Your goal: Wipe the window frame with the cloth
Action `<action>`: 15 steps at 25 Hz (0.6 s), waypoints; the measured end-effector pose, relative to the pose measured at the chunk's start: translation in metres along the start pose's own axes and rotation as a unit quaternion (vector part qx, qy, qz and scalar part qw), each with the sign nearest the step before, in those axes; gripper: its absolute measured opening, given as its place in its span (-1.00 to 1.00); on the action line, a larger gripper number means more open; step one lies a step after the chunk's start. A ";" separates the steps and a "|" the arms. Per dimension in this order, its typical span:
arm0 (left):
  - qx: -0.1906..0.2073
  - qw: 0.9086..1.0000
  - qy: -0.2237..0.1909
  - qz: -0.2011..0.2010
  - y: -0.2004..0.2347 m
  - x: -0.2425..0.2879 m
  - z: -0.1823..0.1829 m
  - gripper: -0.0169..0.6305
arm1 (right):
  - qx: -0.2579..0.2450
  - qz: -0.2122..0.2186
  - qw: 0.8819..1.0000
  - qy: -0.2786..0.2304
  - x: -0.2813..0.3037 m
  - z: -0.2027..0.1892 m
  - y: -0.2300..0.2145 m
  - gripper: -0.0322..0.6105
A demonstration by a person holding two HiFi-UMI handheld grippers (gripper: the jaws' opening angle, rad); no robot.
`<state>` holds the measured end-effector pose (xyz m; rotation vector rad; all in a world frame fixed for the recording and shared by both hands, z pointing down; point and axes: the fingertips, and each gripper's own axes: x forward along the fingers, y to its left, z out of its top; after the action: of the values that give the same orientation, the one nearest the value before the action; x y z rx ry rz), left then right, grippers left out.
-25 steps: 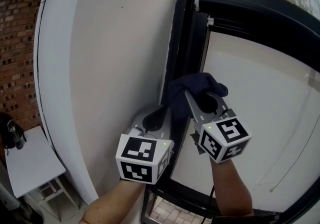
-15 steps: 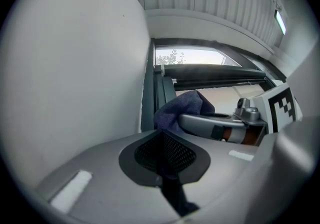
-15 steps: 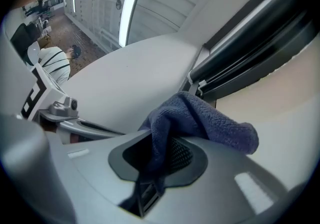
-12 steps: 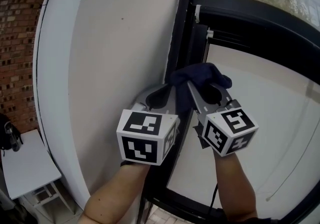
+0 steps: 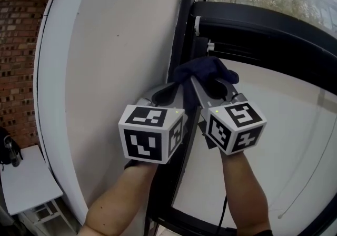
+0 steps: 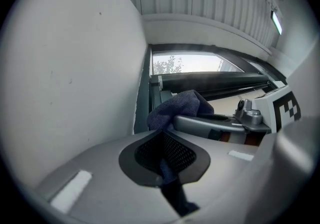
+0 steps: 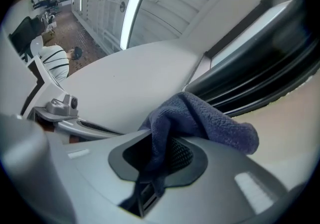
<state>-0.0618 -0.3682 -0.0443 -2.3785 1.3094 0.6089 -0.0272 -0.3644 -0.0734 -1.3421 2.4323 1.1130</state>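
As we compare with a second ago, cloth (image 5: 204,70) sits higher on window frame (image 5: 184,29), nearer top corner. Left gripper (image 5: 169,94) and right gripper (image 5: 212,91) both pinch cloth, side by side. We judge upward stroke progressing; top stretch remains.

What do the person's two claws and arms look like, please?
The left claw and right claw are smooth grey plastic with black textured pads, each carrying a white cube of black square markers and a small green light. The forearms are bare, no sleeves visible.
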 end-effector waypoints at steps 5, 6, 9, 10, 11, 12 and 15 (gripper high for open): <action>0.001 1.000 -0.005 0.006 0.006 0.009 0.012 -0.97 | -0.002 -0.008 1.000 -0.009 0.007 0.015 -0.010 -0.70; 0.000 1.000 -0.006 0.004 0.006 0.010 0.014 -0.97 | -0.003 -0.011 1.000 -0.011 0.008 0.017 -0.012 -0.70; -0.001 1.000 -0.007 0.001 0.009 0.015 0.019 -0.97 | -0.006 -0.018 1.000 -0.015 0.012 0.022 -0.016 -0.70; 0.001 1.000 -0.007 0.001 0.009 0.015 0.021 -0.97 | -0.005 -0.019 1.000 -0.017 0.014 0.024 -0.017 -0.70; 0.001 1.000 -0.008 0.001 0.010 0.016 0.023 -0.97 | -0.004 -0.021 1.000 -0.018 0.016 0.026 -0.019 -0.70; 0.000 1.000 -0.009 0.001 0.010 0.017 0.026 -0.97 | -0.004 -0.024 1.000 -0.018 0.018 0.029 -0.021 -0.70; -0.004 1.000 -0.015 -0.003 0.009 0.020 0.036 -0.97 | -0.006 -0.036 0.999 -0.016 0.023 0.036 -0.027 -0.70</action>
<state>-0.0672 -0.3692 -0.0865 -2.3698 1.2880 0.6467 -0.0269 -0.3646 -0.1240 -1.3917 2.3392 1.1241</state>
